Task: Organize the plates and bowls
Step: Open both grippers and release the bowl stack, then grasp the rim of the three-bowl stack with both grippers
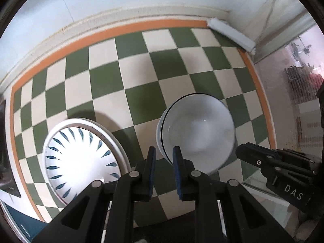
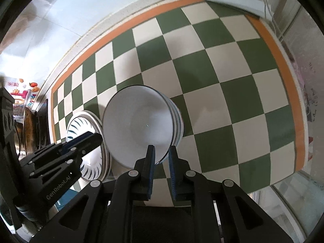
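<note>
A stack of white bowls with thin dark rims (image 1: 198, 129) stands on the green and cream checkered mat (image 1: 129, 70). It also shows in the right wrist view (image 2: 139, 121). A stack of plates with blue leaf marks (image 1: 81, 154) lies to its left, seen too in the right wrist view (image 2: 89, 160). My left gripper (image 1: 164, 158) is narrowly open, its jaws astride the near left rim of the top bowl. My right gripper (image 2: 162, 154) is narrowly open, its jaws astride the bowl's near right rim.
The mat (image 2: 222, 81) has an orange border and lies on a white counter against a wall. A white block (image 1: 230, 34) lies at the far right corner. A dark blue plate edge (image 1: 18, 220) shows at the lower left.
</note>
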